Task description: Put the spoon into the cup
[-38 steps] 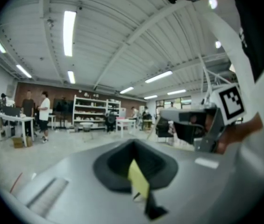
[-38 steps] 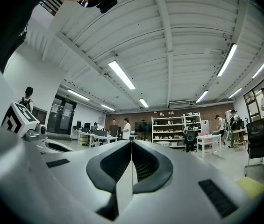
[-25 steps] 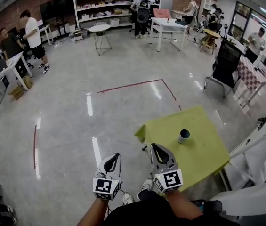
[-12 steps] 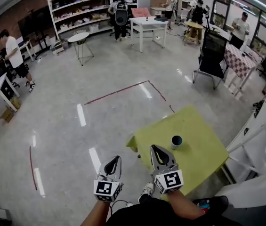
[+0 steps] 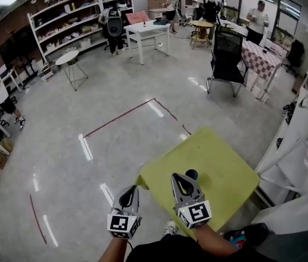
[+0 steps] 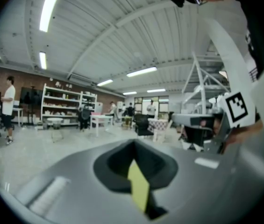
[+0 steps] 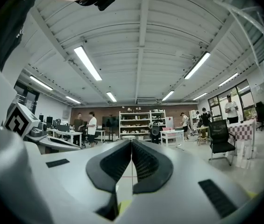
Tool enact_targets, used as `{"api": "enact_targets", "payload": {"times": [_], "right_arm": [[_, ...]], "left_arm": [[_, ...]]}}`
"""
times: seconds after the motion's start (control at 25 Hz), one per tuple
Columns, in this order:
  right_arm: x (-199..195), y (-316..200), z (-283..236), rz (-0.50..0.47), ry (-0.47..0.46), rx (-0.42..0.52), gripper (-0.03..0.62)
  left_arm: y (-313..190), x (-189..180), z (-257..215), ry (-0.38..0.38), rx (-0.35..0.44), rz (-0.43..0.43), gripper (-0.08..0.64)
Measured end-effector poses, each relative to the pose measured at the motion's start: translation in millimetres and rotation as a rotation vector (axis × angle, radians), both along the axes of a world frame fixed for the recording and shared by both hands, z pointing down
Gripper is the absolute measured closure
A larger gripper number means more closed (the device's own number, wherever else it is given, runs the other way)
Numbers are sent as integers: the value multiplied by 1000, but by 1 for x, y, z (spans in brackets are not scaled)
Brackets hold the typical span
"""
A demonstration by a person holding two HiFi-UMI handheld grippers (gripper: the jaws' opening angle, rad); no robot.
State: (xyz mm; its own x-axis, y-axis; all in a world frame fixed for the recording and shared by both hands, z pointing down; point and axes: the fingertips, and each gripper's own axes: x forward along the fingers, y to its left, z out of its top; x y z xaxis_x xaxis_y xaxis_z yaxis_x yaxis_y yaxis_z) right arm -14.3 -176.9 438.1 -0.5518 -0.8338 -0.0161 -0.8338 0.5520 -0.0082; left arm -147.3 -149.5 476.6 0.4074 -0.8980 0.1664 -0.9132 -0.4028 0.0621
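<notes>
My left tool (image 5: 133, 189) and right tool (image 5: 175, 177) are closed, empty; no spoon visible, so I should search near the cup (image 5: 191, 174).

The right gripper (image 7: 132, 146) points level across the room, its black jaws pressed together with nothing between them, and past their tips stand white shelves (image 7: 140, 120), a white table (image 7: 171, 134), a black chair (image 7: 219, 136) and two people (image 7: 92, 125) beside a desk (image 7: 71, 135).
</notes>
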Motion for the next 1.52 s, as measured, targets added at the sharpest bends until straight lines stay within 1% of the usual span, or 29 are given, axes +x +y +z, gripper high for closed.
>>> {"api": "enact_targets", "payload": {"times": [0.2, 0.32, 0.44, 0.6, 0.8, 0.92, 1.12, 1.36, 1.52], "right_arm": [[24, -19, 4, 38, 6, -1, 580], [46, -24, 7, 68, 10, -1, 580], [63, -32, 8, 106, 15, -4, 580], [74, -37, 11, 154, 21, -13, 580], [94, -48, 24, 239, 37, -45, 580], [97, -56, 29, 273, 49, -61, 580], [107, -61, 49, 331, 36, -111, 580], [120, -65, 84, 386, 63, -173, 580], [133, -64, 103, 412, 76, -220, 580]], "left_arm": [[-25, 19, 6, -29, -14, 30, 554], [-37, 37, 9, -51, -8, 65, 554], [-52, 53, 6, -43, -9, 107, 554], [-66, 64, 9, -23, -17, 161, 554], [-89, 92, 20, -38, -20, 263, 554], [-103, 100, 25, -31, -30, 302, 554], [-117, 107, 48, -30, -72, 331, 554], [-129, 112, 78, -37, -114, 365, 554], [-135, 119, 84, -27, -140, 372, 554]]}}
